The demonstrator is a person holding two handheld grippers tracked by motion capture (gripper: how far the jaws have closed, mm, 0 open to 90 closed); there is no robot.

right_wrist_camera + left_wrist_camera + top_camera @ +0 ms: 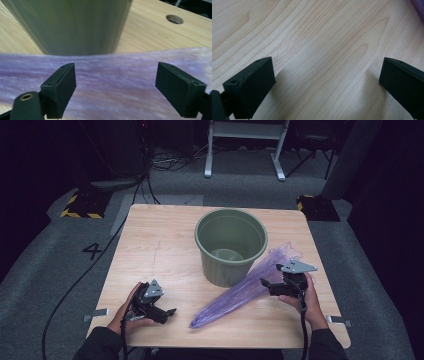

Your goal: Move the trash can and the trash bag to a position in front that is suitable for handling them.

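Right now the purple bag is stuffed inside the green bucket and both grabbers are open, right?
Not quite. The purple bag lies flat on the table beside the green bucket, not inside it, as the high view shows. Both the left hand-held gripper and the right hand-held gripper are open.

Setting: lab or studio. Dark curtained walls, grey carpet, hazard-striped floor weights, loose cables, numbered floor marking.

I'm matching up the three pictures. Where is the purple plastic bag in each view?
High view: purple bag lies slantwise right of the green bucket.
Left gripper view: a sliver at the top right corner.
Right gripper view: it spans the frame before the open jaws.
Shared landmark: the wooden table.
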